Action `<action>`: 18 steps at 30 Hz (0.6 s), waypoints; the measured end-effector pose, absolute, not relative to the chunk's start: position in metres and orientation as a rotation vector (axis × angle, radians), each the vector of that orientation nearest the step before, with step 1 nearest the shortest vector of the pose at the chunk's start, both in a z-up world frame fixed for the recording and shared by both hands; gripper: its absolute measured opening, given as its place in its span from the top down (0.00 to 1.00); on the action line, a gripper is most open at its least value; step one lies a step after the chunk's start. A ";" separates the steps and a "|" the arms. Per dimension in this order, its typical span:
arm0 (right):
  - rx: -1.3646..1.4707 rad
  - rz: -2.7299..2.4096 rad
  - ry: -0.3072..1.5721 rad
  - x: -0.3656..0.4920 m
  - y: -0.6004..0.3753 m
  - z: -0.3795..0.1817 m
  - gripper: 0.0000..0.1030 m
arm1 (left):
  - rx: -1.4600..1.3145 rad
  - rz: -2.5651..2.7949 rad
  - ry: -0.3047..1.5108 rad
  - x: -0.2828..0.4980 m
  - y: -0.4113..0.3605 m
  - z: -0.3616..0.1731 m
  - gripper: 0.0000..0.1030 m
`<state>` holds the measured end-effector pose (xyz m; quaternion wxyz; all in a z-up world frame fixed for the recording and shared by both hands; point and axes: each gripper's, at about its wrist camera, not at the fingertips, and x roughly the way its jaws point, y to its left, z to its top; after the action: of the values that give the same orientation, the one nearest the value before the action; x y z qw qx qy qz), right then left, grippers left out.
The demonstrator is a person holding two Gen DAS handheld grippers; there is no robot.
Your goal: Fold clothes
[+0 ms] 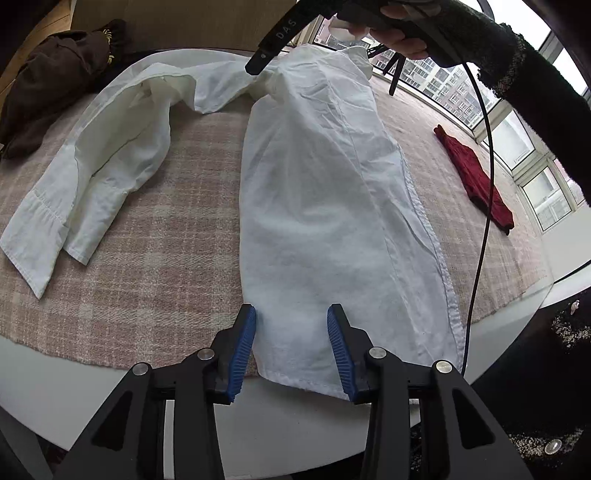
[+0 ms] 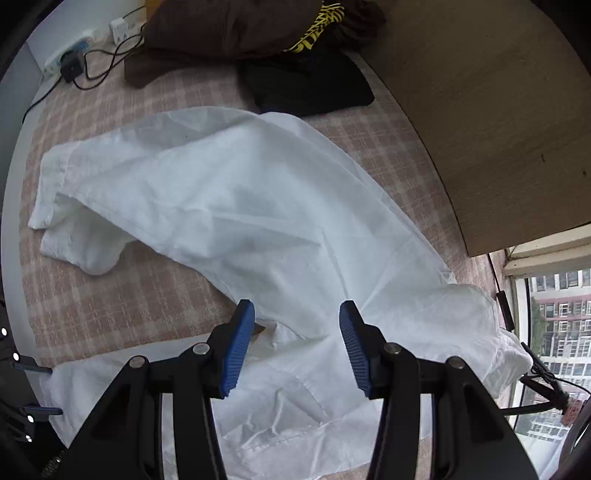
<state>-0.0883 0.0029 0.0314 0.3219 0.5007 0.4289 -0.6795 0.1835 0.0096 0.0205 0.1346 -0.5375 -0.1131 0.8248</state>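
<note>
Item under inspection: one white shirt (image 1: 332, 206), thin woven cloth, creased throughout. Judged light, limp and without stiffness; it will sag from any single hold and drag over the cover rather than slide cleanly. The firmer parts are the stitched hem, the front band and the cuffs, and these are judged the best places to take hold, since the doubled cloth gives the pads something to bite.

Position: the shirt body runs straight ahead of the left gripper (image 1: 291, 325), its hem lying between the two blue pads. The sleeves (image 1: 85, 192) lie ahead and to the left of that gripper, bunched and overlapping. The left gripper stands released, jaws apart, closed on nothing.

The right gripper (image 2: 297, 321) hangs over the shoulder and chest area of the shirt (image 2: 258, 206), jaws likewise spread and empty; whether the pads touch the cloth cannot be told.

Surface: a pink checked cloth cover (image 1: 155, 251) over a pale rounded bench (image 1: 55, 384). The weave looks coarse and is judged likely to grip the shirt.

Surroundings: a red garment (image 1: 476, 177) lies well to the right of the left gripper; dark brown clothing (image 2: 236, 33) and a black folded piece (image 2: 310, 88) sit far ahead of the right gripper. A power strip (image 2: 70, 51) with cables is at the far left, windows (image 1: 528, 147) to the right.
</note>
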 end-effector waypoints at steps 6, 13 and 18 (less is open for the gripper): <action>1.350 -1.836 1.225 -0.104 0.006 0.008 0.90 | -1.535 2.337 -0.344 0.185 0.002 0.014 0.77; 1.332 -2.036 0.784 -0.131 0.061 0.086 0.97 | -1.475 2.350 -0.391 0.200 -0.017 0.029 0.73; 1.345 -2.025 0.779 -0.144 0.064 0.078 0.97 | -1.493 2.333 -0.433 0.183 -0.027 0.019 0.59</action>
<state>-0.1439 0.0638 0.0776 0.2901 0.5042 0.2920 -0.7592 0.1827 -0.0271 0.0185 0.1684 -0.5250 -0.1524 0.8203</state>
